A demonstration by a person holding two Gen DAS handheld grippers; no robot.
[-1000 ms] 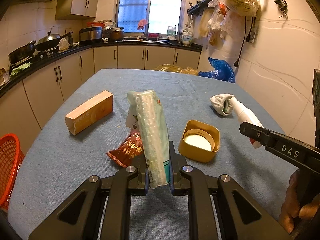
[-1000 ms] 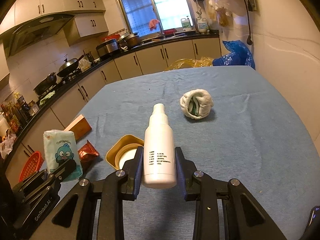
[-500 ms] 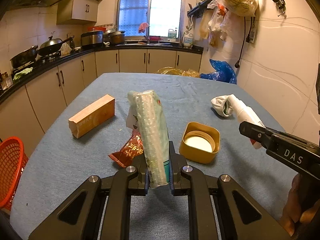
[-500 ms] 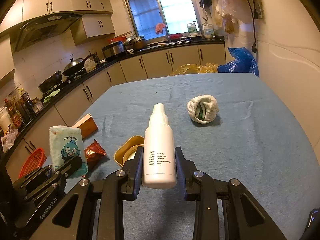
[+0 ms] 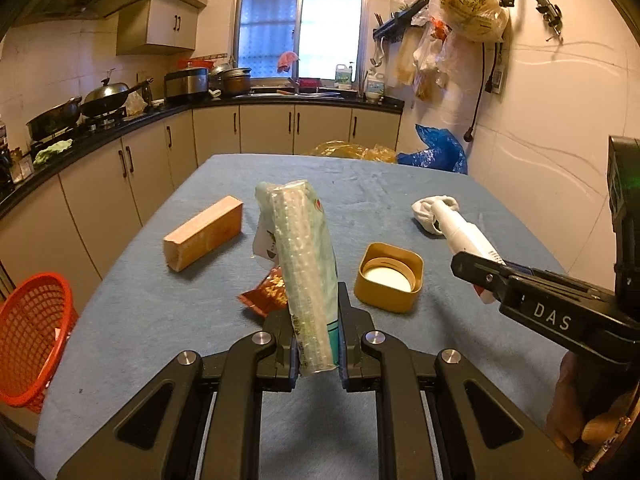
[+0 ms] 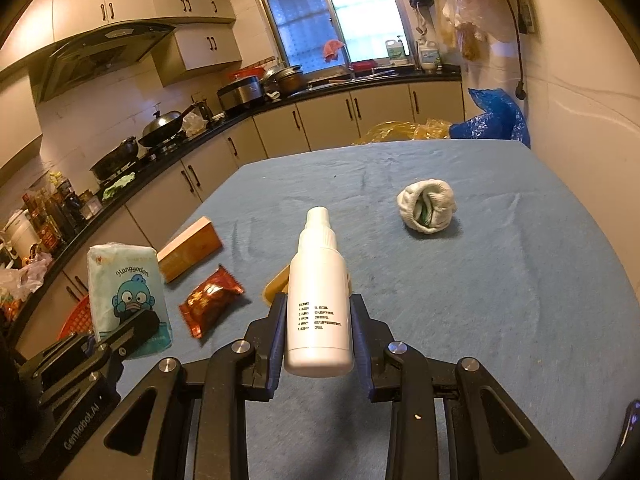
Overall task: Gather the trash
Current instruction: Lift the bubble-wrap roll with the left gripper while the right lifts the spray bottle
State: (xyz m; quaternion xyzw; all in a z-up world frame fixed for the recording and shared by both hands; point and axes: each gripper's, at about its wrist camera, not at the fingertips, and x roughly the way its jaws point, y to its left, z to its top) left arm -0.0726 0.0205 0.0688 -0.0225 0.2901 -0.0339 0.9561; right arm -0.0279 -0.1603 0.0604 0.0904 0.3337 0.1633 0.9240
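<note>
Left tongs (image 5: 316, 332): gripping the tissue pack (image 5: 300, 256), above the tabletop (image 5: 160, 320).
Right tongs (image 6: 318, 320): gripping the white spray bottle (image 6: 318, 292).
Rolled sock (image 6: 426, 208): near tabletop's right edge.

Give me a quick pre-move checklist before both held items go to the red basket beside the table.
1. Left gripper clamped on pale green plastic tissue pack: ok.
2. Right gripper clamped on white plastic spray bottle: ok.
3. Red mesh plastic basket in view, beside the table at left: ok.
4. Room left in basket: cannot tell.
5. Both items lifted clear of blue tablecloth: ok.
</note>
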